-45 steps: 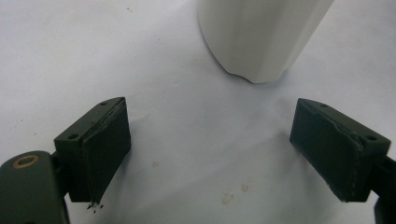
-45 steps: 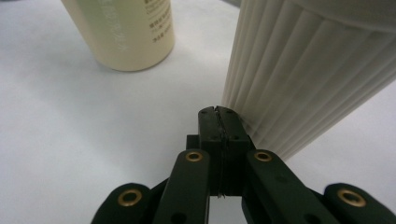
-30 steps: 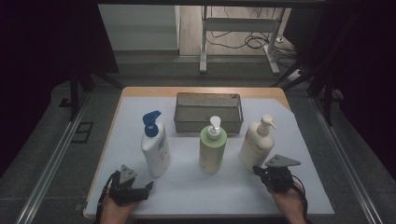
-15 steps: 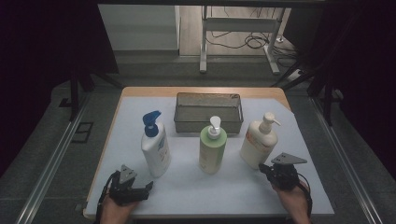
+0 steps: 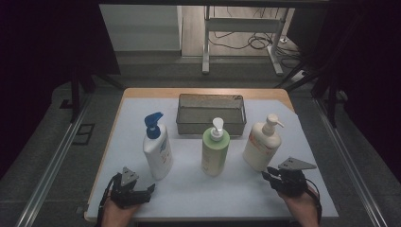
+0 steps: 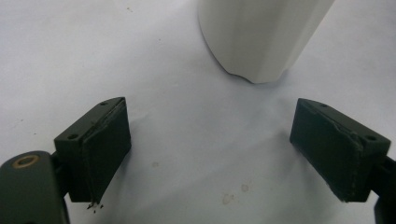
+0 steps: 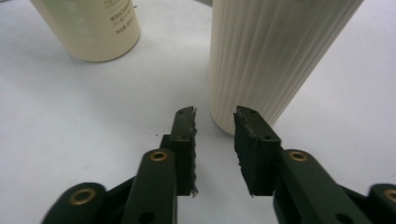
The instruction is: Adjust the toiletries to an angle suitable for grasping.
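The right gripper [image 5: 273, 176], fingers narrowly parted, just opening and empty, faces the ribbed cream pump bottle [image 5: 263, 144] at its 11 o'clock, ready to grasp it. The left gripper [image 5: 147, 190] waits with wide fingers below the smooth white bottle [image 5: 157, 147]. A wire-mesh basket [image 5: 211, 115] sits at the bench's [image 5: 198, 194] 12 o'clock.

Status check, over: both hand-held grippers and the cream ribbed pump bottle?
Left hand-held gripper wide open, empty. Right hand-held gripper just opening, nothing gripped. Cream ribbed pump bottle upright, just ahead, untouched. Path clear.
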A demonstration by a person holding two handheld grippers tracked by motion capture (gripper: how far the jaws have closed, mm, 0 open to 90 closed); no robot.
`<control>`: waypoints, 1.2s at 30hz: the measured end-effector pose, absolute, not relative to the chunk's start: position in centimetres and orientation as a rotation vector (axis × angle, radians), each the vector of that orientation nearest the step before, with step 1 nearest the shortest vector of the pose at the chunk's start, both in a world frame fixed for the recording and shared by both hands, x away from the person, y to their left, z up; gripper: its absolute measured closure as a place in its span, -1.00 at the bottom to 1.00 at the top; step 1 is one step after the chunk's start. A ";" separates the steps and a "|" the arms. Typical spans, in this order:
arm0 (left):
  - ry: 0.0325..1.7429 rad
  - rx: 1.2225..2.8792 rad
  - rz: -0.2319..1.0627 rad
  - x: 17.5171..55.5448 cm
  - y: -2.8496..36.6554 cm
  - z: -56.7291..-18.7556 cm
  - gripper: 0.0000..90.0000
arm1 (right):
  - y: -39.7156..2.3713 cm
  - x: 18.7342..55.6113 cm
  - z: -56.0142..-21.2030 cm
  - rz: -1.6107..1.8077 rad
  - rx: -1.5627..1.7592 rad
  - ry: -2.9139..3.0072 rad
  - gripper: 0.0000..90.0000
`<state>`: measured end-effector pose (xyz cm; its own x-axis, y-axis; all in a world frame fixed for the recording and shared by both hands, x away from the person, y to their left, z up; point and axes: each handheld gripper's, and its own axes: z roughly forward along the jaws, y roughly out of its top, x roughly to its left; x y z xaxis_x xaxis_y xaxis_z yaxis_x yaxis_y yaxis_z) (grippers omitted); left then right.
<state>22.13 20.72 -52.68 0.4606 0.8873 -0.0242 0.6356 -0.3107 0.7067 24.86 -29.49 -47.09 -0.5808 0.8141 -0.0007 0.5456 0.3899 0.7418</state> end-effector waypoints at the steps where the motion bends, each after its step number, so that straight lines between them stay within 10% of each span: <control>1: 1.263 2.056 0.494 22.1 20.7 -52.7 -0.73 | -29.5 24.8 -47.0 1.015 1.177 2.289 0.44; 36: 1.265 2.055 0.494 22.1 20.7 -52.7 -0.73 | -30.4 26.3 -42.8 1.030 1.225 2.256 -0.35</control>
